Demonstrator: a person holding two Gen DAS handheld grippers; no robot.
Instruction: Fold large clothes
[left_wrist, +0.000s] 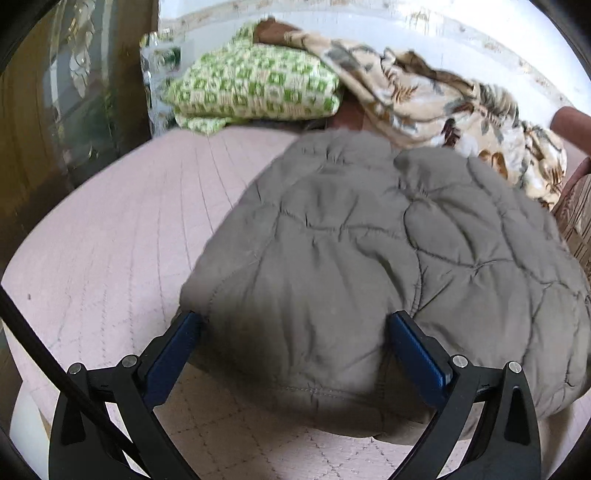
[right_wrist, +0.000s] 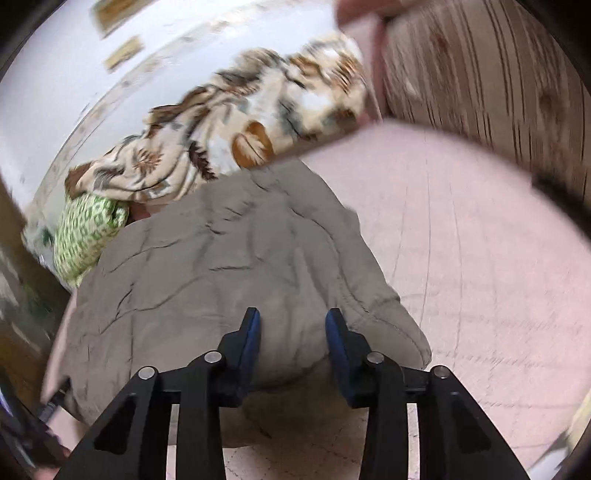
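Fold step: left gripper (left_wrist: 295, 325) jaws wide around quilted jacket (left_wrist: 369, 240) hem; right gripper (right_wrist: 292, 325) jaws pinching hem bulge. Next: left closes, lift hem toward collar across bed (left_wrist: 110, 221).

A pink quilted bedspread (left_wrist: 110, 229) covers the bed, stitched in a diamond pattern. At its far side, against a white wall (left_wrist: 443, 33), a folded green-and-cream patterned blanket (left_wrist: 255, 85) lies to the left, just beside a rumpled beige blanket with brown leaf prints (left_wrist: 443, 103) that spreads to the right. A dark wooden cabinet with a glass front (left_wrist: 66, 103) stands at the far left, and a striped upholstered surface (right_wrist: 491, 62) rises on the right.
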